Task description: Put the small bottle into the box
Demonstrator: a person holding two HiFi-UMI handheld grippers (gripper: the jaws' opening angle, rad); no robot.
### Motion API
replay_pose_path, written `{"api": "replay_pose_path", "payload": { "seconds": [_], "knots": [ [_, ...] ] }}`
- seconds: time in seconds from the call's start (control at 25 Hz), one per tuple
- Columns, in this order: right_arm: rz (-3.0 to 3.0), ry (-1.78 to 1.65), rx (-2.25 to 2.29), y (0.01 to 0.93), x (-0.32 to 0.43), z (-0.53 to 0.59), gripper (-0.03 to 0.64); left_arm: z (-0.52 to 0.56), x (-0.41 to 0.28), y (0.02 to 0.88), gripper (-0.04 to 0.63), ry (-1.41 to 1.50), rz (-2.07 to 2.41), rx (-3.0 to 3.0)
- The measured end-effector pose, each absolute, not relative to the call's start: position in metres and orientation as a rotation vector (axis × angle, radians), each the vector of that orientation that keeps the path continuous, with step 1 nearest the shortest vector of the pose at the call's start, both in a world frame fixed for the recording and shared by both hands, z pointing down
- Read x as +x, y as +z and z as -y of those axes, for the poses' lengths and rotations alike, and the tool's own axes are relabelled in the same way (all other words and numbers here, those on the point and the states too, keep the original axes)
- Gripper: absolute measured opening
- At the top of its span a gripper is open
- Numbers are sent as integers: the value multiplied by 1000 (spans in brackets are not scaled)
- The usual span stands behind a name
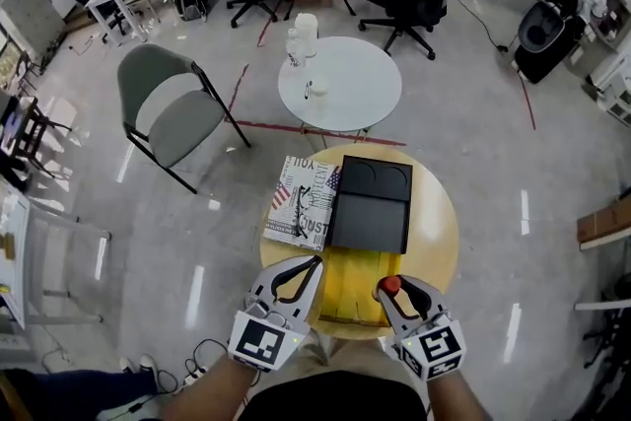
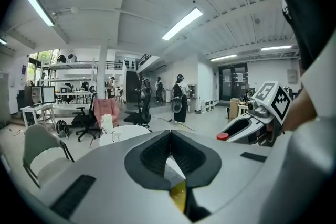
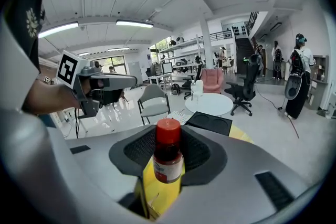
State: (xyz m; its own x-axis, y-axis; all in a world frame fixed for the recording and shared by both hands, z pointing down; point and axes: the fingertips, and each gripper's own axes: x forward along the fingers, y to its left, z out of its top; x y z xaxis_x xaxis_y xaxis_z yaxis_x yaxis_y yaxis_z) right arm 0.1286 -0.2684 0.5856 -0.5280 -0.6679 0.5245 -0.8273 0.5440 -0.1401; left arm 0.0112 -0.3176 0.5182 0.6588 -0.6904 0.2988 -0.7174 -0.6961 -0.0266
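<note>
Round wooden worktop (image 1: pixel 436 234) with a black box (image 1: pixel 370 212) at its centre. At the near edge, the left tool (image 1: pixel 316 260) has its jaws together and empty. The right tool (image 1: pixel 392 297) grips a small red-capped bottle (image 3: pixel 168 159) upright between wide jaws.

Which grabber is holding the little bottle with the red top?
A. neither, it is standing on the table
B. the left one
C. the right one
C: the little bottle stands clamped between the jaws of the right gripper, while the left gripper is shut with nothing in it.
</note>
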Motion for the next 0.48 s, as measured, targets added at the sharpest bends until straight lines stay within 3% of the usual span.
{"api": "replay_pose_path", "payload": {
  "seconds": [0.48],
  "knots": [
    [2295,589,1182,658,124,275,149,317,6,542,17,480,1174,2737]
  ]
}}
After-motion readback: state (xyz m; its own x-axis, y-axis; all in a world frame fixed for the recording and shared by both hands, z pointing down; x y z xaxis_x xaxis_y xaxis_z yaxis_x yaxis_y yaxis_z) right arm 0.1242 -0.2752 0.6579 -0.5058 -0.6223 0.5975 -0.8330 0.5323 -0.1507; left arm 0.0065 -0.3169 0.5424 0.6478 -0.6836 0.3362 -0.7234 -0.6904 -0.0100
